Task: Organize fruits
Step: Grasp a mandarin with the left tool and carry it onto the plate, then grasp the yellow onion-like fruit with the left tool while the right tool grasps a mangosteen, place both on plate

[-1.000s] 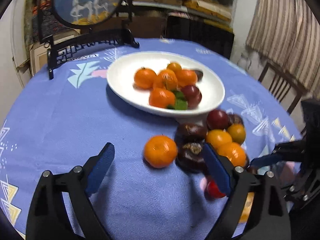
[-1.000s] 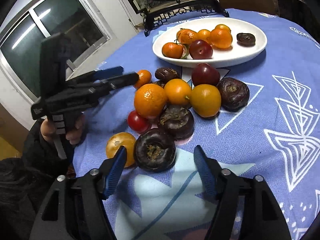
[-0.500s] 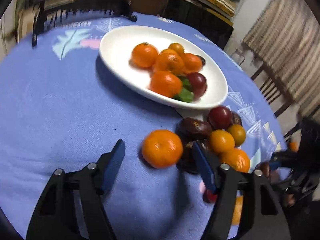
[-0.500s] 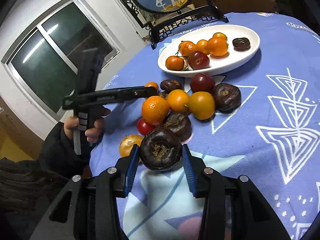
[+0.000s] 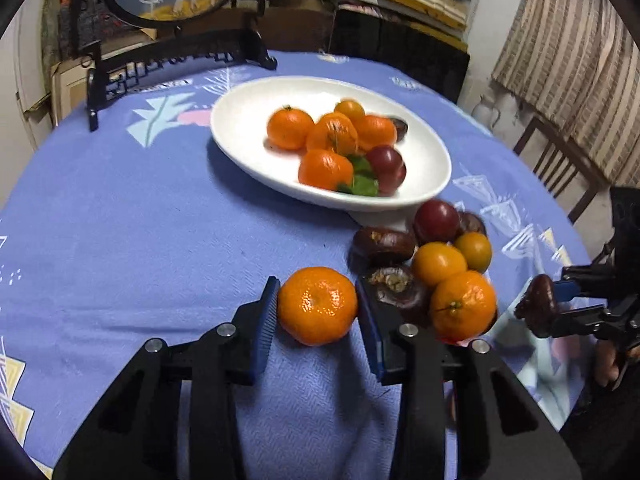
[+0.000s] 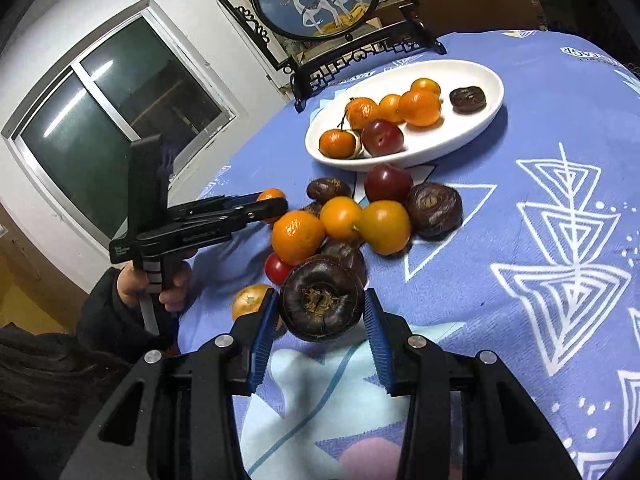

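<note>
My left gripper [image 5: 317, 312] is shut on an orange mandarin [image 5: 317, 305] just above the blue cloth. My right gripper [image 6: 320, 316] is shut on a dark brown water chestnut [image 6: 321, 300] and holds it off the table; it also shows in the left wrist view [image 5: 538, 307]. A white oval plate [image 5: 248, 120] holds several mandarins, a plum and a dark chestnut. A loose pile of fruit [image 6: 360, 220] lies on the cloth in front of the plate: mandarins, yellow fruits, plums, chestnuts and a small red tomato [image 6: 277, 269].
A round framed picture on a black stand [image 6: 320, 0] stands at the table's far edge behind the plate [image 6: 460, 136]. A wooden chair [image 5: 560, 168] is beside the table on the right. The round table has a blue patterned cloth [image 5: 120, 220].
My left gripper closed on the mandarin. My right gripper closed on the dark chestnut and lifted it off the cloth, away from the pile.
</note>
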A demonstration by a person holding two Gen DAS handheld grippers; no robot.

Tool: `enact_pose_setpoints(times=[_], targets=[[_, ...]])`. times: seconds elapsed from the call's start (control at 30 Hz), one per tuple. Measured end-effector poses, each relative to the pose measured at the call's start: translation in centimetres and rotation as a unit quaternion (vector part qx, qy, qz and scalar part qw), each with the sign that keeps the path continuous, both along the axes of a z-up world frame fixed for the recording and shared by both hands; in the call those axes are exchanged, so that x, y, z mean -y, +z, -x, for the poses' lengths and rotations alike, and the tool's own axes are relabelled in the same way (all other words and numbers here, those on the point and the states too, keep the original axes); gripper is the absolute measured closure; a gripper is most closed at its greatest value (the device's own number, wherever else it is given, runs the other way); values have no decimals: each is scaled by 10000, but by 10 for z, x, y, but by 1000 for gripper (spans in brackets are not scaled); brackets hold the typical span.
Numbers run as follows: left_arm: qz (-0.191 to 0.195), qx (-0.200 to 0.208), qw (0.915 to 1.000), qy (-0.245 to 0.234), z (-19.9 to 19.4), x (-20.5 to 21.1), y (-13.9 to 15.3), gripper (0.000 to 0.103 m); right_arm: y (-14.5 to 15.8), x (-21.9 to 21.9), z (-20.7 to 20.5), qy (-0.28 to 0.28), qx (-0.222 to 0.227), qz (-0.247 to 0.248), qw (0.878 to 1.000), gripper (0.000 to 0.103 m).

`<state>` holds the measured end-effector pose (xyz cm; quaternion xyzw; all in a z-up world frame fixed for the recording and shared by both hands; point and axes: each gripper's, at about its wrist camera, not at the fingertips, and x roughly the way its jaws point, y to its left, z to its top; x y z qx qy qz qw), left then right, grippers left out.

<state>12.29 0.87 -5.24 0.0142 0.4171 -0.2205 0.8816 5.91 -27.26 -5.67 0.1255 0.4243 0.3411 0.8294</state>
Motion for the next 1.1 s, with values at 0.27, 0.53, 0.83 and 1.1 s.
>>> enact_pose_setpoints(times=[0.27,0.53,0.83,1.1], targets=[[370,444,9982,172,-37,-6,51,66,51,13,-52,-251,238,-331,9989,59],[277,46,9990,361,-113,16,32,65,43,12,-142,-873,124,-134,9960,58],[632,99,9969,457,-91,-1,41,9,31,25,-117,-1040,131,-196,9943,51],[-168,459,9971,-582,31,14,33,9,21,30,-49,-866,201,440,9951,45]])
